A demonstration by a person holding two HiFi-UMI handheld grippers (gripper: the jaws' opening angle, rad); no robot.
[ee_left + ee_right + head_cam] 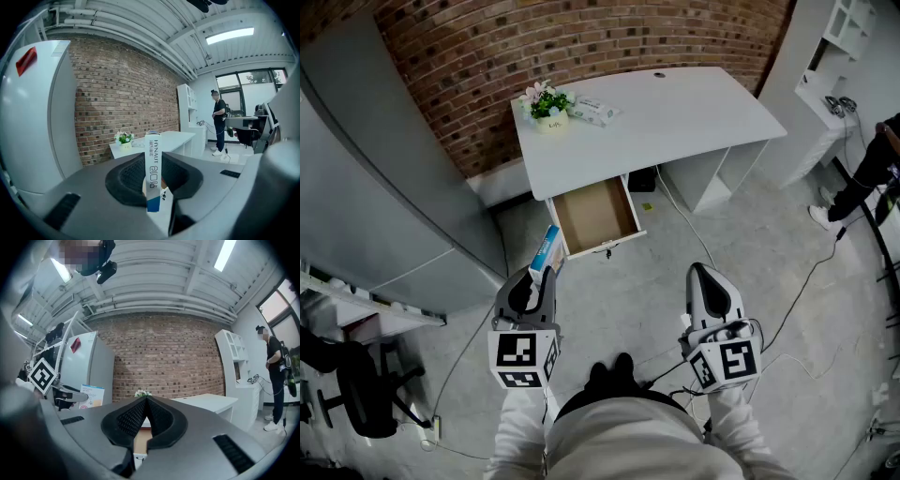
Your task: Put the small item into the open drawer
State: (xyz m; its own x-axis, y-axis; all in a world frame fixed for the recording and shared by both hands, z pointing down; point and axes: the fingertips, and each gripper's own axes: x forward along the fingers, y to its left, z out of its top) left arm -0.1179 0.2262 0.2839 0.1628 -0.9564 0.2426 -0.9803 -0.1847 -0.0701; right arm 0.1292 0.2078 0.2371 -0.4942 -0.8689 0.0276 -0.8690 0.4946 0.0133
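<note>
Head view: the left gripper (542, 275) pinches a small box (546, 247) upright above the floor (656, 281), just short of the open drawer (595, 216) under the front edge of the desk (647, 117).

Left gripper view: the pads seem to clamp only its lower end, so it could pivot or slip and miss the drawer.

Right gripper view: the right gripper (146, 401) is pressed together, empty.

Left gripper (536, 274) and right gripper (703, 272): grey moulded shells, black ribbed pads (129, 420) (checked in both gripper views). Each bears a white cube (523, 361) with black square markers. White sleeves (517, 427); dark shoes (614, 373).
</note>
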